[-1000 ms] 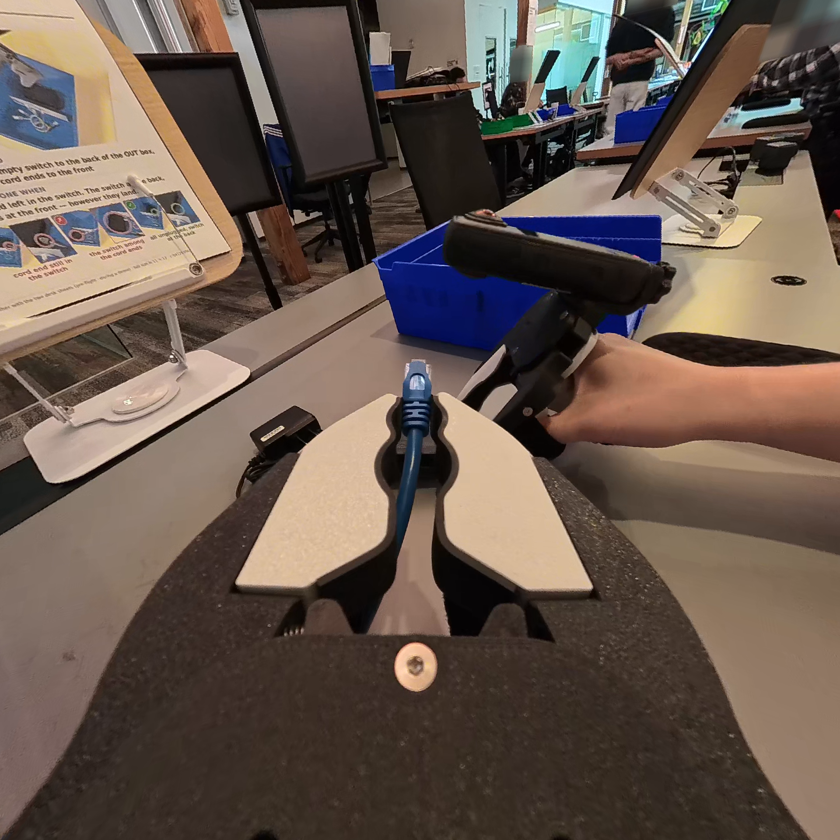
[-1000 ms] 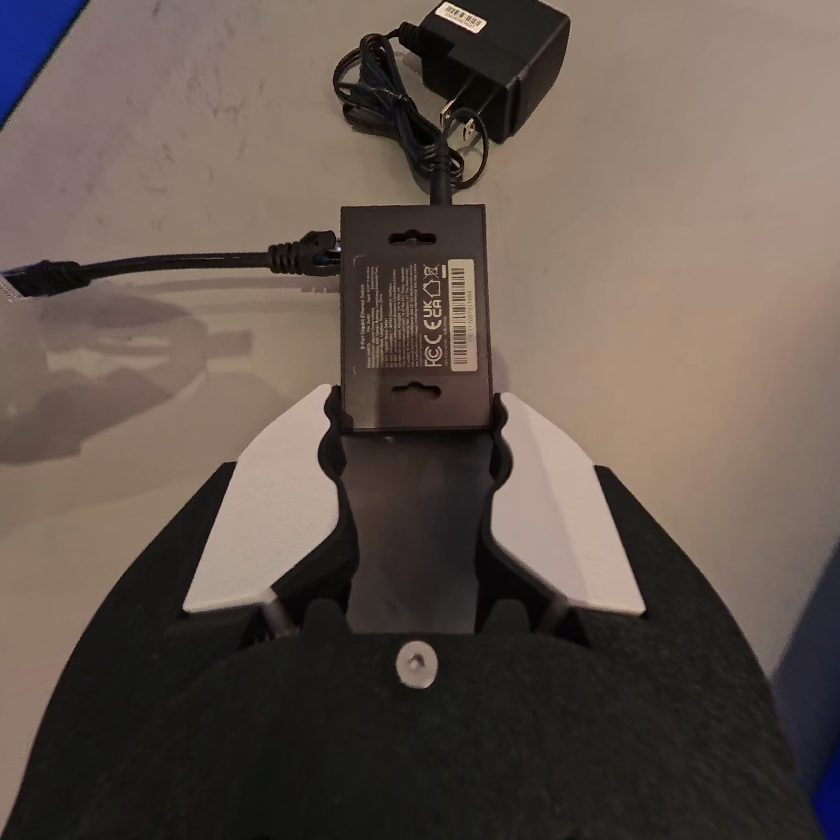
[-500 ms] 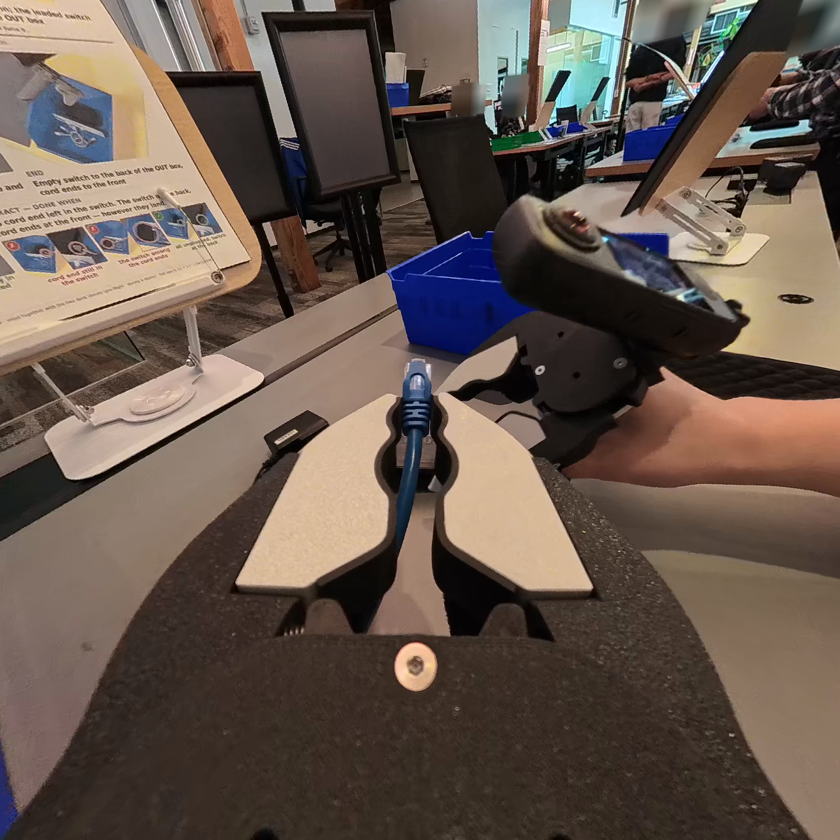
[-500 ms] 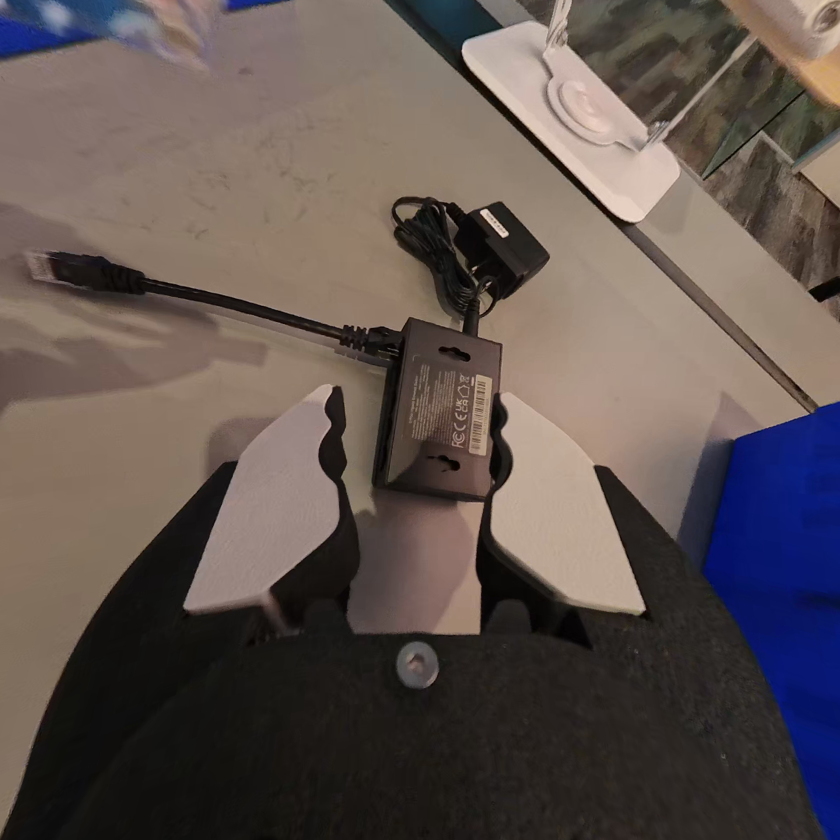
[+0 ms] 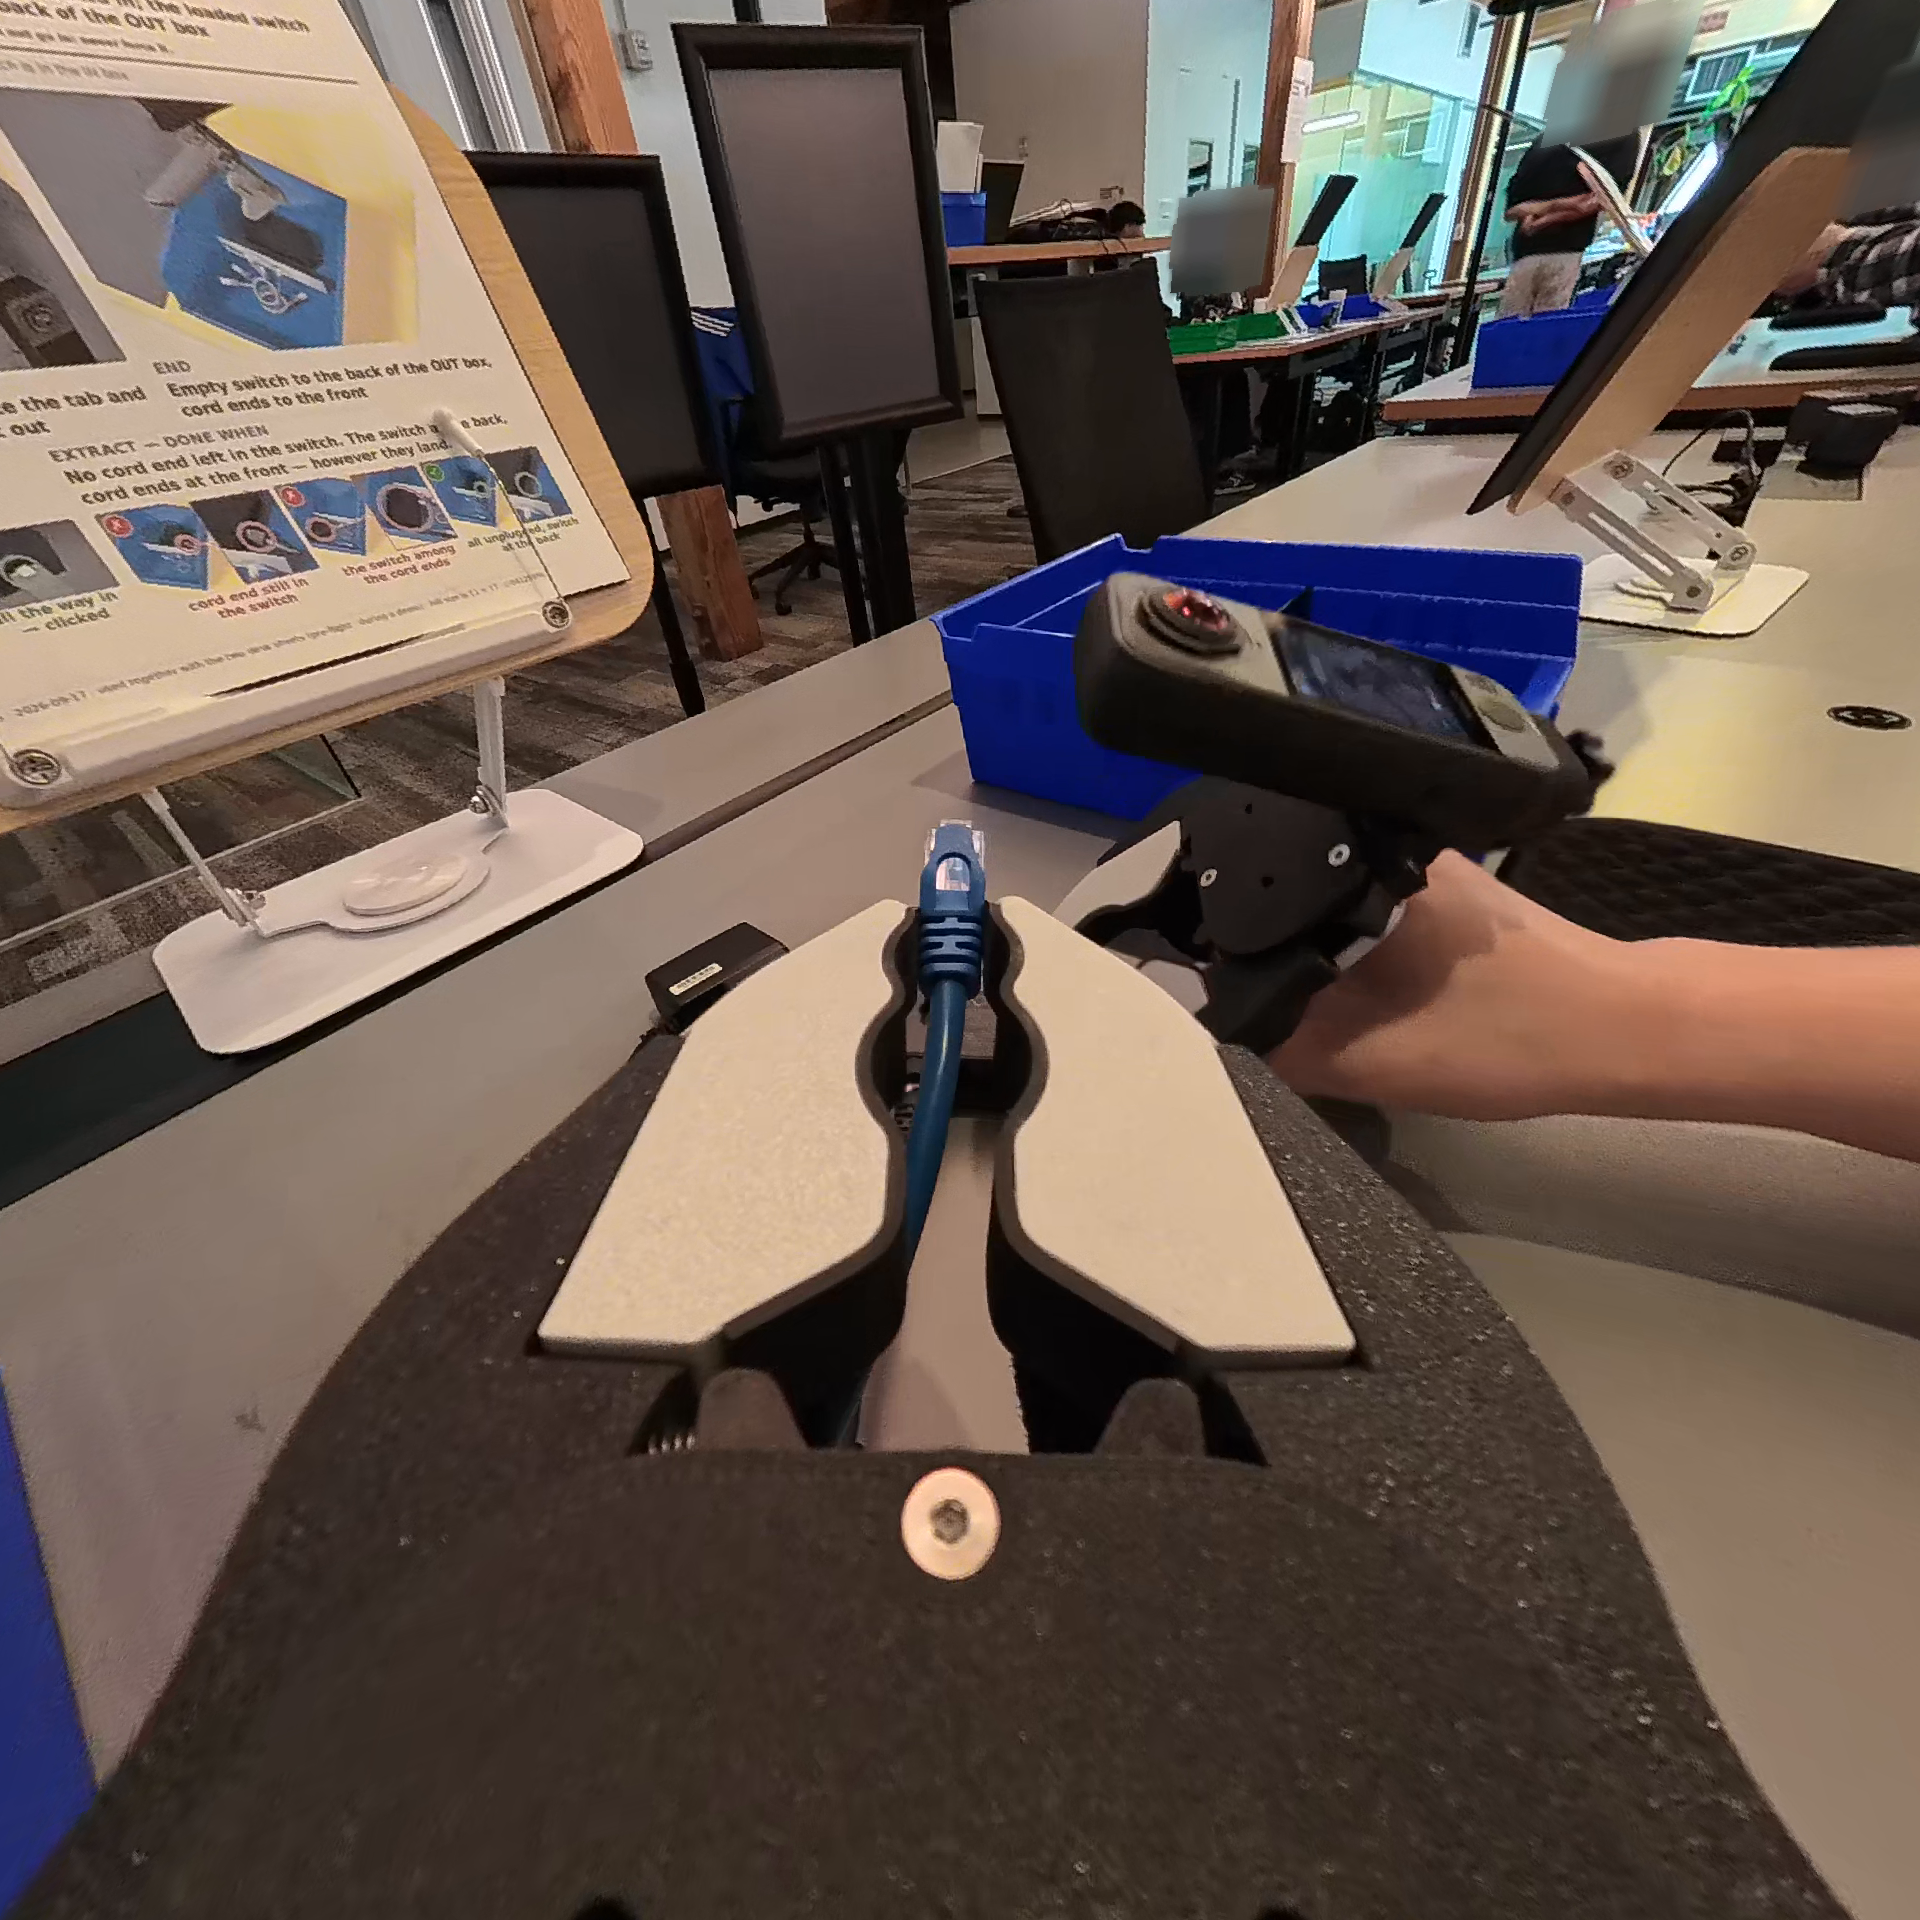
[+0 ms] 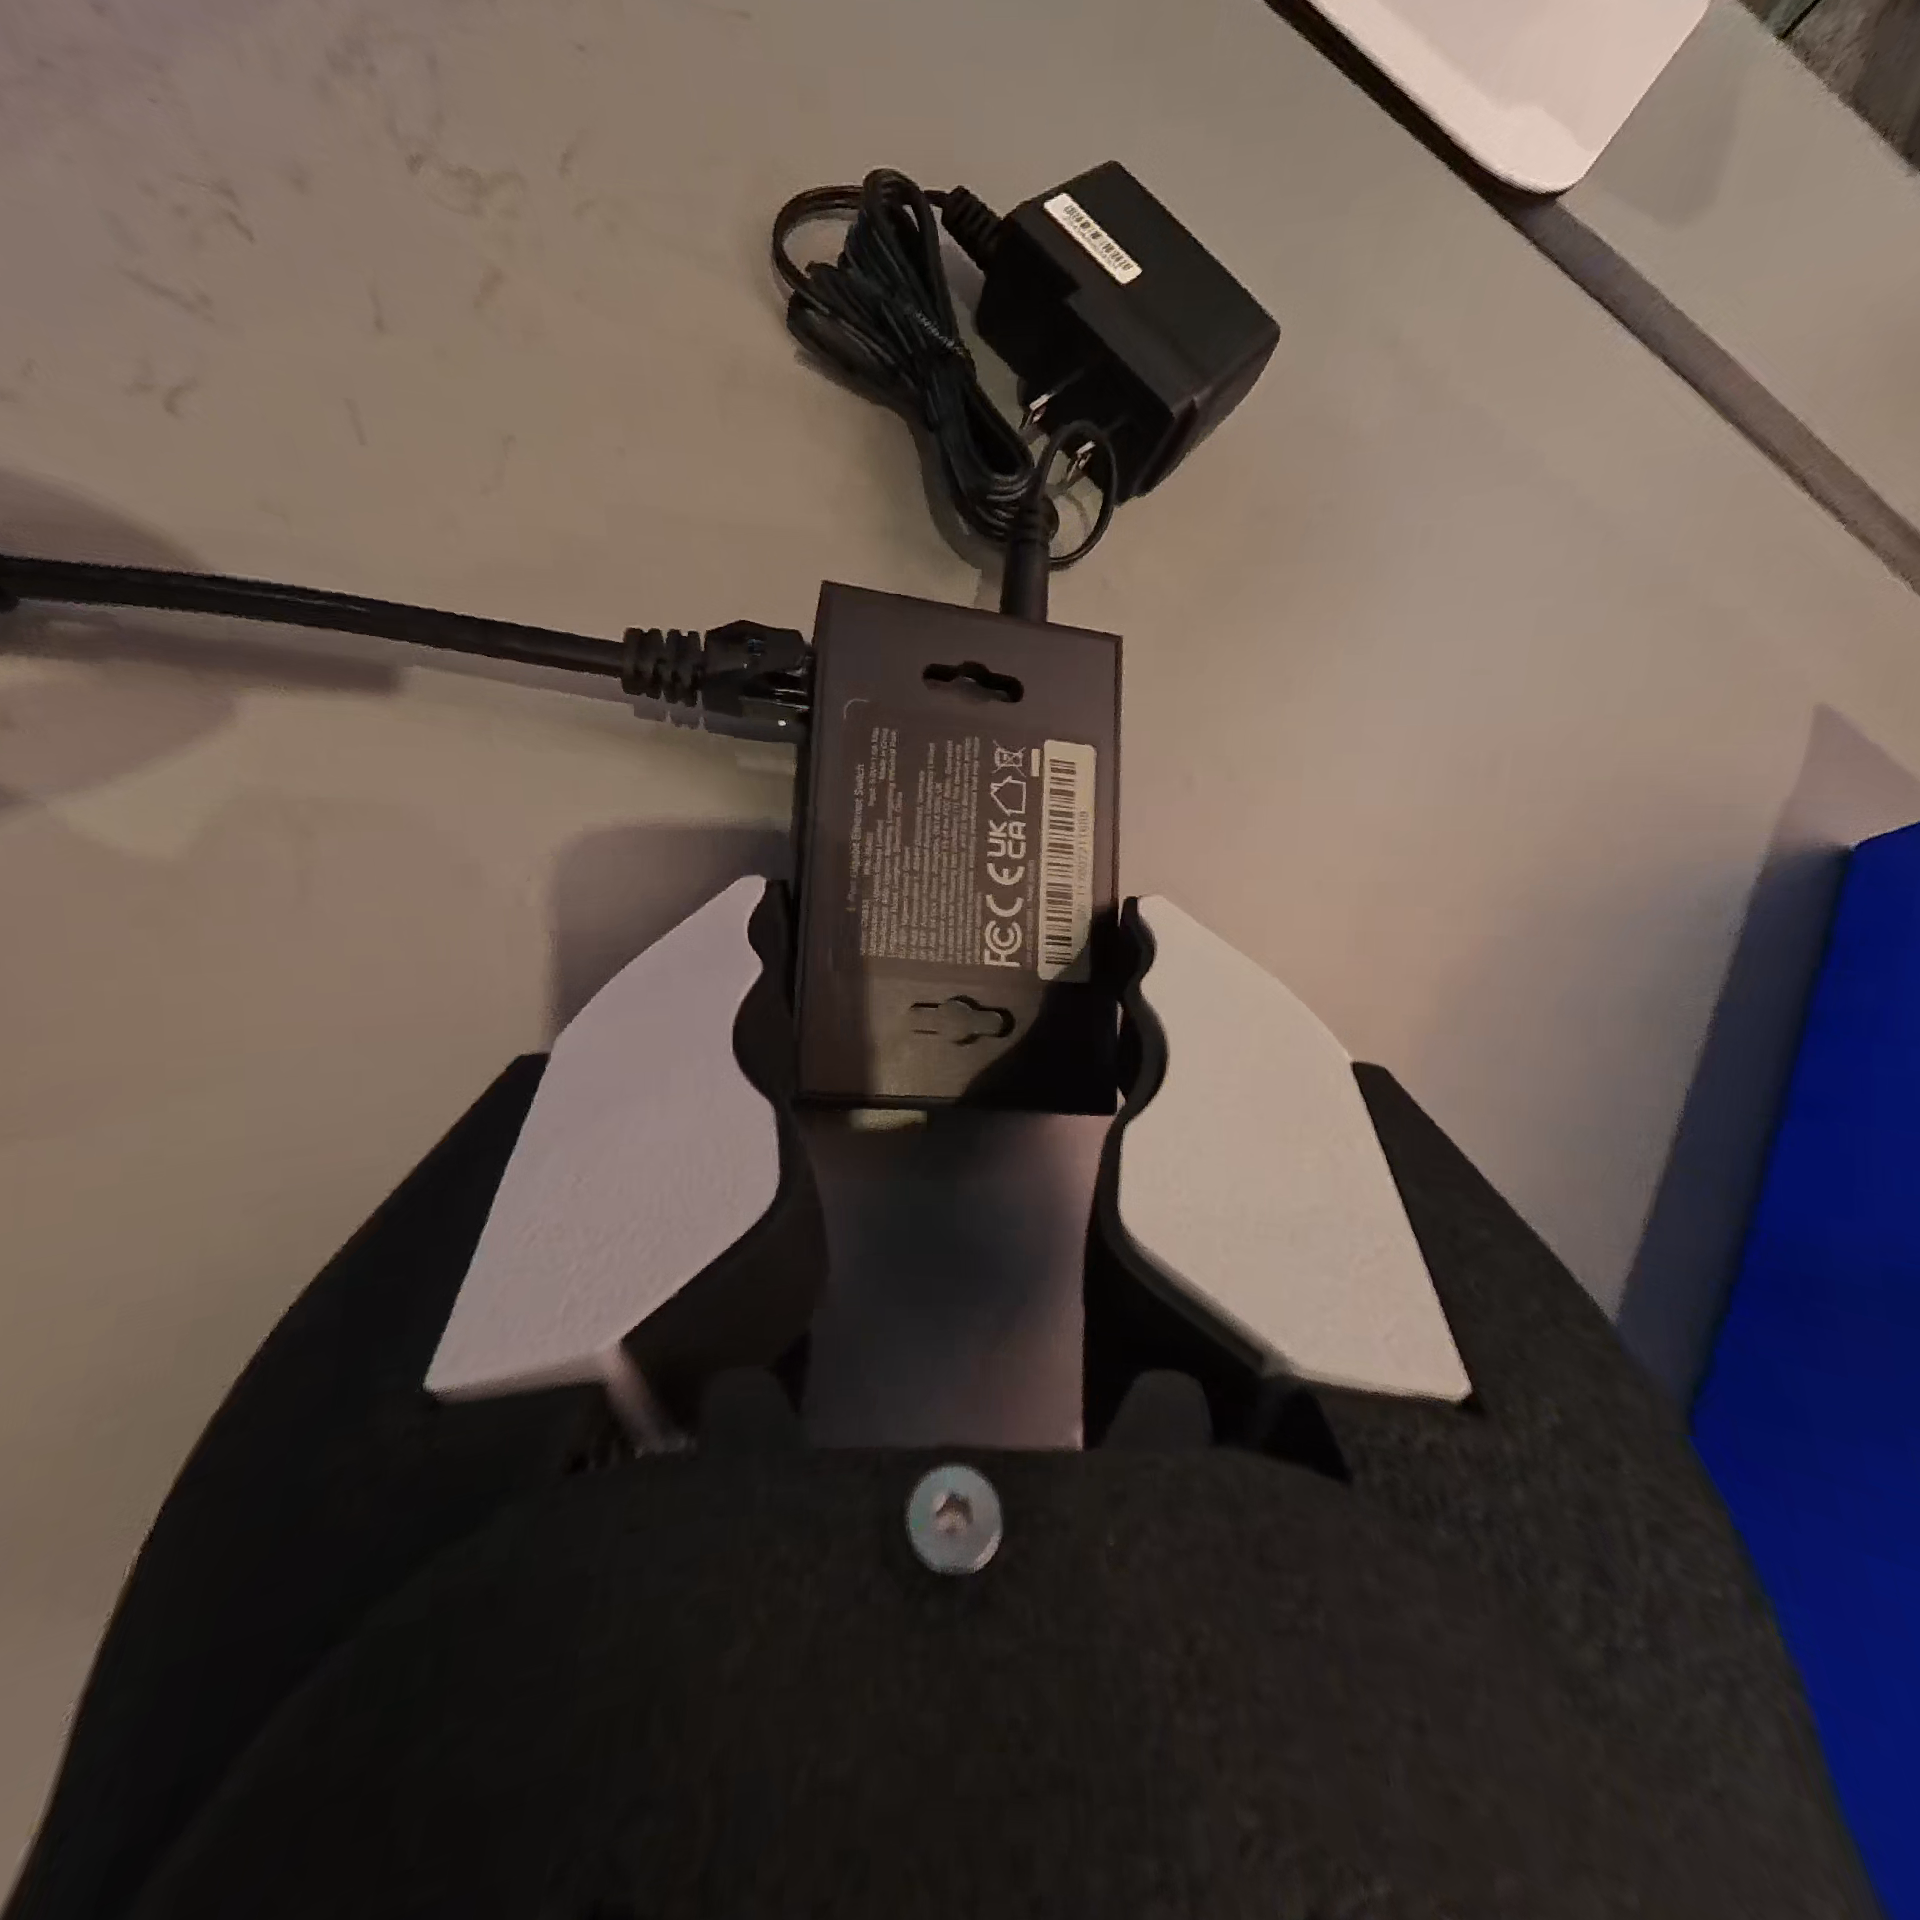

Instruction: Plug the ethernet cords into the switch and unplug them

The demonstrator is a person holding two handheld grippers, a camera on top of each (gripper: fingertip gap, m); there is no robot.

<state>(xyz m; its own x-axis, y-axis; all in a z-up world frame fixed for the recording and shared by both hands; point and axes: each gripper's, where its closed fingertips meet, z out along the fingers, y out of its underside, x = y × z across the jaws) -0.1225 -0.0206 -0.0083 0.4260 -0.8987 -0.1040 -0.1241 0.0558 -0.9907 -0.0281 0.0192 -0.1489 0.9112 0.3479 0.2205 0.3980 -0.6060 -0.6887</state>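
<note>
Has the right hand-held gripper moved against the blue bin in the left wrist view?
Yes. The right hand-held gripper now sits lower and further right across the blue bin.

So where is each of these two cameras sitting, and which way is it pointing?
Left wrist view: sits on the left gripper, looking forward across the desk; its fingers pinch a blue cord plug; the person's hand shows.
Right wrist view: sits on the right gripper, looking down at the desk; its fingers clasp the black switch.
Shared: the black power adapter, the blue bin and the right gripper.
</note>
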